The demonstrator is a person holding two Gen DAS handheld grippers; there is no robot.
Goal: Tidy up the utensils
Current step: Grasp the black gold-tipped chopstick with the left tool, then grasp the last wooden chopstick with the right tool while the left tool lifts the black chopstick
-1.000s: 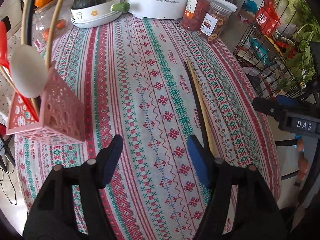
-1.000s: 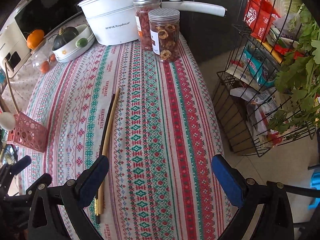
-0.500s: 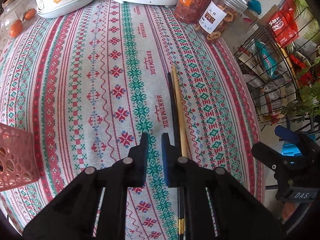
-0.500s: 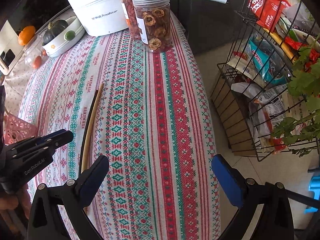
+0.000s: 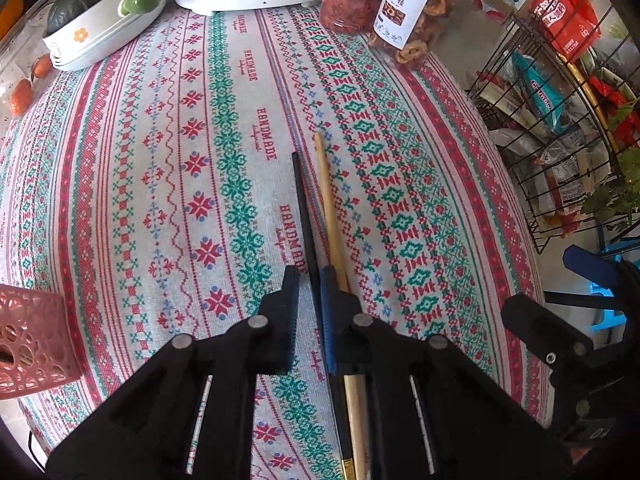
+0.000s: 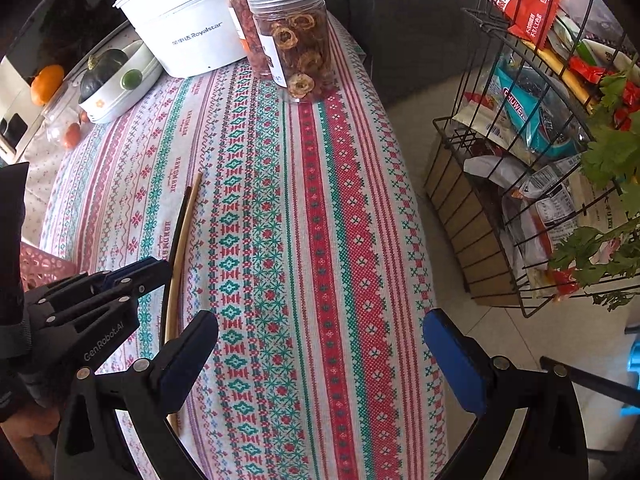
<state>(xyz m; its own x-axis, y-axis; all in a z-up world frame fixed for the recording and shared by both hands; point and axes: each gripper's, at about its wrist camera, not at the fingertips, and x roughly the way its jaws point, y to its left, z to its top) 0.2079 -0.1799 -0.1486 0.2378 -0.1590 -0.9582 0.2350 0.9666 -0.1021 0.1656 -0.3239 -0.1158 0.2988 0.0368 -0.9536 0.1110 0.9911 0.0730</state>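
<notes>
Chopsticks now sit at my left tool (image 5: pixel 309 280), whose jaws have narrowed around the black chopstick (image 5: pixel 301 208) without clenching, while my right tool (image 6: pixel 320 344) stays released.

A home kitchen or dining corner: a desk (image 6: pixel 328 240) under an embroidered cloth carries a white electric cooker (image 6: pixel 188 28), jars of dried fruit (image 6: pixel 298 40) and a squash (image 6: pixel 102 70), beside a wire rack (image 6: pixel 520 160) of snack packets and greens.

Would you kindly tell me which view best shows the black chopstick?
The left wrist view: the slim black chopstick runs nearly full length into the narrowed left claw. The right wrist view shows it smaller and partly hidden.
</notes>
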